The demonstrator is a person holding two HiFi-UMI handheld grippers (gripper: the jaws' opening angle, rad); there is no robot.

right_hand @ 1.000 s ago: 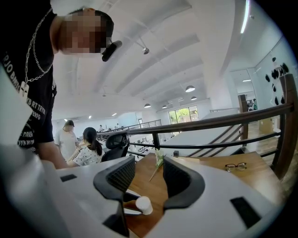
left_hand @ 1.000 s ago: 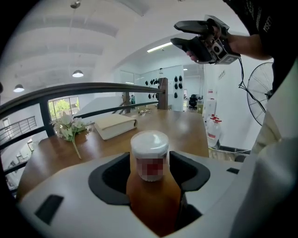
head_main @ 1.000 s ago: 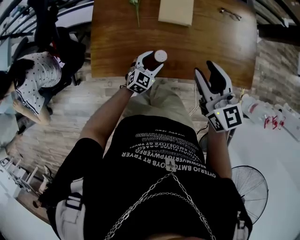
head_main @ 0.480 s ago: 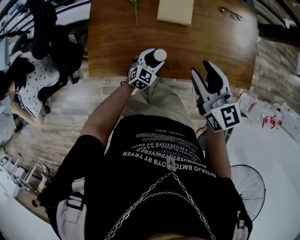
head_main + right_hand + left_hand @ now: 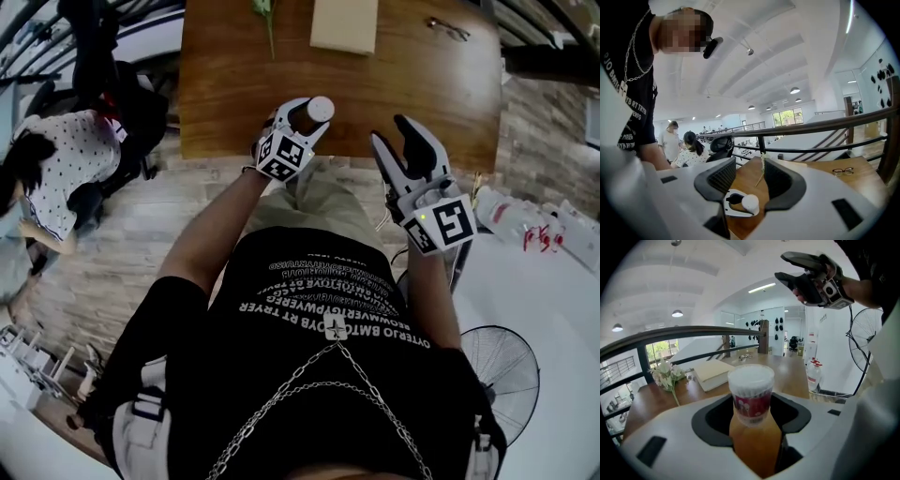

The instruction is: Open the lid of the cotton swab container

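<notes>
Since someone asked about the tub: my left gripper [image 5: 302, 122] has its jaws pinched on the cotton swab container [image 5: 751, 397], holding it upright by the near edge of the wooden table [image 5: 234, 84], a bit left of the middle. The white lid [image 5: 751, 374] is on, and right under it a clear band shows packed white swab tips. Below that sits a red label [image 5: 750, 408] with little pale figures, print too small for me to read. The lower part looks amber.

My right gripper [image 5: 392, 133] hangs off the table's near edge, over to the right, jaws spread wide and touching nothing.

Along the far edge there's a beige book [image 5: 344, 23], glasses [image 5: 448, 28] toward the far right corner, and a flower stem [image 5: 265, 14]. The white lettering on my black shirt [image 5: 328, 309] is upside down from the head view, so I can't make it out.
</notes>
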